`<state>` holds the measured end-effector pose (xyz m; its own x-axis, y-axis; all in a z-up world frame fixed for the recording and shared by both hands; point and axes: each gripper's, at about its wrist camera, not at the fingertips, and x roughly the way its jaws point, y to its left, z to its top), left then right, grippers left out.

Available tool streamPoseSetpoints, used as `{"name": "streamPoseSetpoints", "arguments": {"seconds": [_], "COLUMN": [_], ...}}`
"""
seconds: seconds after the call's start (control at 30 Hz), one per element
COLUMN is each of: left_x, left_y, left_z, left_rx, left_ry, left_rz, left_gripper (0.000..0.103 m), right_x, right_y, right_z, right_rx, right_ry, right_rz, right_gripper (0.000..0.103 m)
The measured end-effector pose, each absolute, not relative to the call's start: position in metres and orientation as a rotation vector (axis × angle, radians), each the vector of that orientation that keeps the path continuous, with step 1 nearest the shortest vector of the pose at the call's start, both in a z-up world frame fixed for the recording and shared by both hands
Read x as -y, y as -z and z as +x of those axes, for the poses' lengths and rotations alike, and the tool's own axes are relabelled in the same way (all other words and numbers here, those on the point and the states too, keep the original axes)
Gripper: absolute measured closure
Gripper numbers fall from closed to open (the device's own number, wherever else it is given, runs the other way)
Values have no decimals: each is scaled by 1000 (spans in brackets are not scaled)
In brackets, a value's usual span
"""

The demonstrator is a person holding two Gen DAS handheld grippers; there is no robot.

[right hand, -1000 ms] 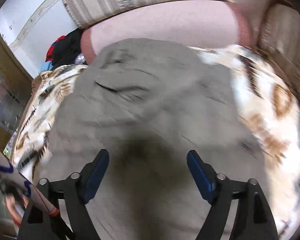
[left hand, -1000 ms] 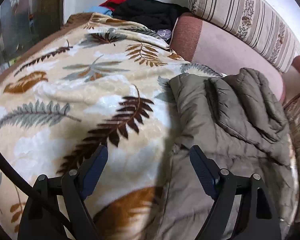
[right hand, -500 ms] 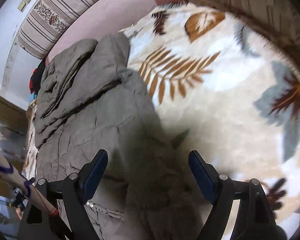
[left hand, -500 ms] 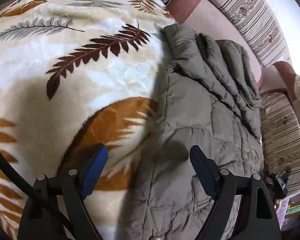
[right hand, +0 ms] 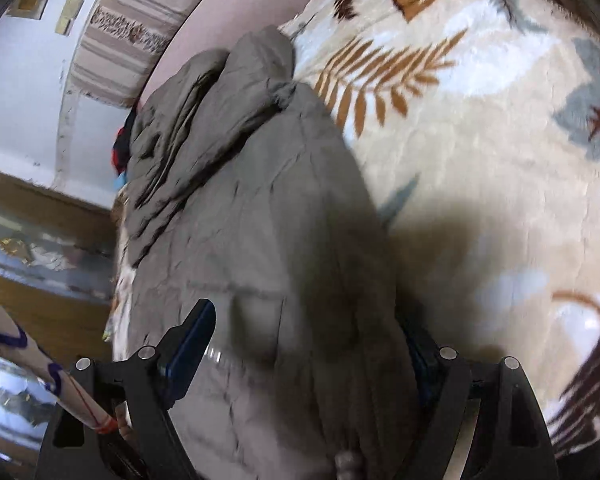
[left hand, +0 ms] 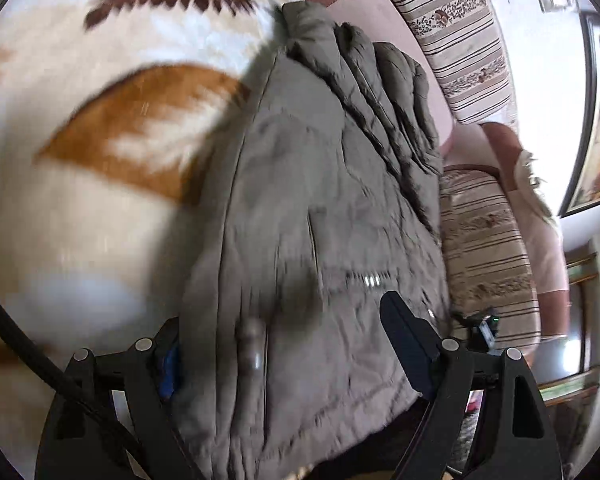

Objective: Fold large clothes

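Observation:
An olive-grey quilted jacket [left hand: 324, 184] lies lengthwise on a leaf-patterned blanket [left hand: 100, 184], its sleeves bunched at the far end. My left gripper [left hand: 288, 344] is open, its jaws astride the jacket's near hem, the left finger partly hidden under the cloth edge. In the right wrist view the jacket [right hand: 260, 208] fills the middle. My right gripper [right hand: 304, 344] is open, astride the near hem, its right finger partly hidden by the cloth.
The blanket [right hand: 480, 140] covers a sofa seat. Striped cushions [left hand: 456, 28] and a pink backrest [right hand: 220, 12] stand behind the jacket. A striped armrest [left hand: 484, 248] lies right of it. A pile of dark clothes [right hand: 122, 144] sits at the far end.
Both grippers have dropped down and come in to the jacket's near hem, which now lies between their open jaws. The jacket has stayed in place.

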<state>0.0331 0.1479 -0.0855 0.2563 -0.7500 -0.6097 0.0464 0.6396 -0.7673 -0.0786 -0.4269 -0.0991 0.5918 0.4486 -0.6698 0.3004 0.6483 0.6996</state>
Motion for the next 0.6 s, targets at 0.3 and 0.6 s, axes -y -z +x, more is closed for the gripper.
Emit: {"name": "streamPoseSetpoints", "arguments": {"seconds": [0.3, 0.6], "left_x": [-140, -119], "left_y": [92, 92], "left_z": [2, -8], "left_rx": [-1196, -1203], "left_ry": [735, 760], "left_rz": [-735, -636], "left_gripper": [20, 29], "right_x": [414, 378], "right_y": [115, 118], "right_z": [-137, -161], "right_rx": [-998, -981], "right_ry": [-244, -356], "right_rz": [1018, 1021], "right_gripper": [20, 43]}}
